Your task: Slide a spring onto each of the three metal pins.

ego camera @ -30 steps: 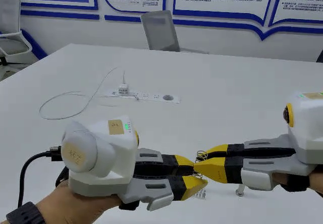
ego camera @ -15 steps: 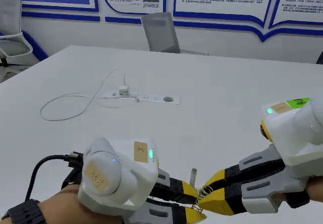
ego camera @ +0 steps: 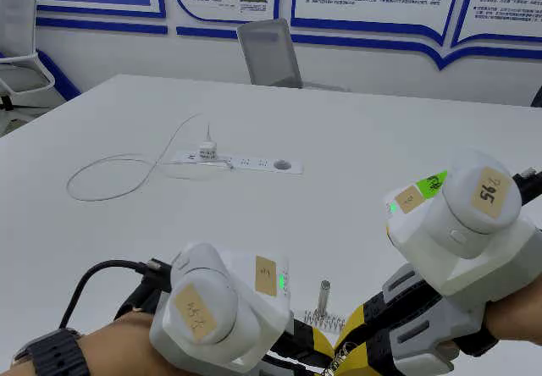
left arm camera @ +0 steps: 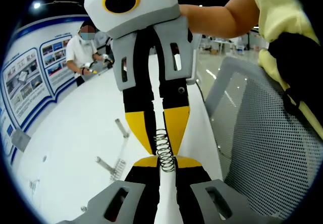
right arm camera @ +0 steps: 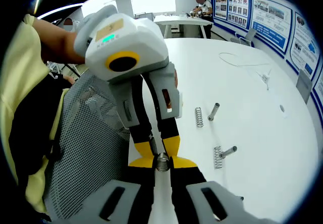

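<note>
The left gripper [left arm camera: 166, 164] and right gripper [right arm camera: 160, 162] meet tip to tip on the person's side of the upright metal pin [ego camera: 323, 294]. Both pairs of jaws are pressed onto 1 spring [left arm camera: 163, 148] held above the white table [ego camera: 381, 156]. A loose spring [ego camera: 320, 317] lies just beside that pin's foot. A 2nd pin [right arm camera: 227, 152] lies near it. Well beyond the upright pin sits a power strip [ego camera: 246, 163]. The right gripper's round sticker [ego camera: 489, 191] reads "795". The left gripper's tan labels cannot be read.

Shiny wire spring [left arm camera: 164, 151], polished metal pin [ego camera: 323, 295], smooth table [ego camera: 381, 156]
</note>
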